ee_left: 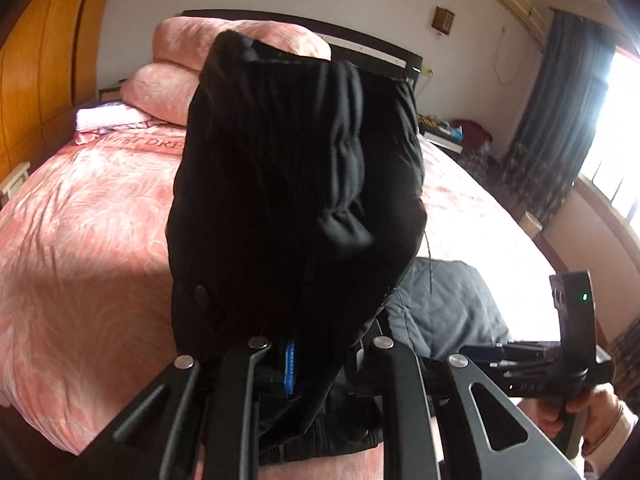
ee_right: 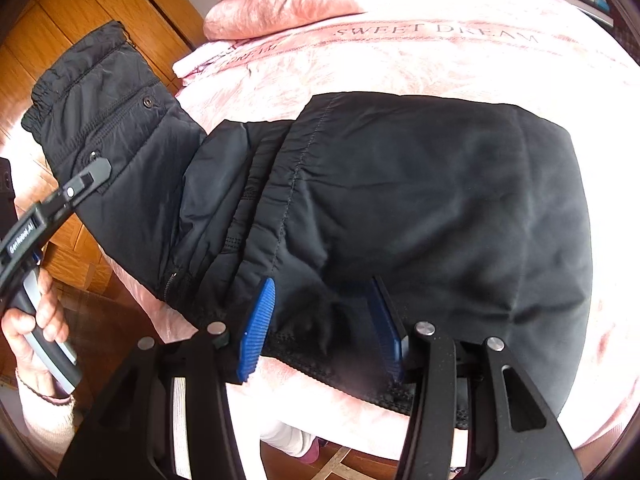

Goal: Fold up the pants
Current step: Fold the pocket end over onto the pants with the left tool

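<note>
The left tongs [ee_right: 100,170] are clamping the waist end of the pants [ee_right: 400,208] above the bed [ee_right: 400,60], mid-fold, while the right tongs [ee_right: 320,320] are hovering apart, so laying it across likely follows.

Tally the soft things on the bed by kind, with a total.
Pants: 1
Pillows: 2
Folded white cloth: 1
Bedspread: 1
Total: 5
</note>
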A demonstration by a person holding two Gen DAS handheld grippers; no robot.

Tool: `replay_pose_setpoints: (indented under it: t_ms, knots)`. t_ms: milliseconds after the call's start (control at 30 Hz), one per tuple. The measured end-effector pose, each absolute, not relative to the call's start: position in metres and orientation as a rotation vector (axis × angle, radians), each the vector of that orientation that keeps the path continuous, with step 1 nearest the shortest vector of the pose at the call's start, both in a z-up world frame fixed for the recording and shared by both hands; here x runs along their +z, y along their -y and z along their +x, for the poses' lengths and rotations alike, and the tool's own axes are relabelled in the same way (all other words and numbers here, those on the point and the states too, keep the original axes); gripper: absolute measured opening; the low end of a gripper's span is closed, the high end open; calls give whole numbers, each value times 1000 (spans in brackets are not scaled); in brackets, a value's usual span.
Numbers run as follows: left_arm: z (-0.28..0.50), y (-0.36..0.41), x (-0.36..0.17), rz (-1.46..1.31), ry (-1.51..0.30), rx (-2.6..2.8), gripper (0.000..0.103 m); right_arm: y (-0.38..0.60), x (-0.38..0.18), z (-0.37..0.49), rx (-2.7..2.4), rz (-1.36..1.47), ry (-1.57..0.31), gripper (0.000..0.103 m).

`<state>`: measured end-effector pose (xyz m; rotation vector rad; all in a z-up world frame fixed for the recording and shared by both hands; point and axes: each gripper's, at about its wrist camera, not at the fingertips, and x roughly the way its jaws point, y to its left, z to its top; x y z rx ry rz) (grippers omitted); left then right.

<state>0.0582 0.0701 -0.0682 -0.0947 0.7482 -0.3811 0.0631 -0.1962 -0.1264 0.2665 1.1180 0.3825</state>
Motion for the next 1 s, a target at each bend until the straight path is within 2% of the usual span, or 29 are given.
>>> replay_pose_setpoints:
  t_ms: [467, 633, 933, 1000]
  knots:
    - [58, -12, -114, 158, -911, -480, 23, 231, -129, 61, 306, 301, -1122, 51]
    - [61, -1, -134, 188, -991, -529, 37, 234, -136, 61, 309, 303, -1131, 55]
    - [61, -11, -123, 87, -1036, -536, 42, 232, -141, 65, 319, 297, -1135, 55]
    - [58, -26, -116, 15, -1044, -568, 50, 233, -143, 65, 323, 296, -1135, 56]
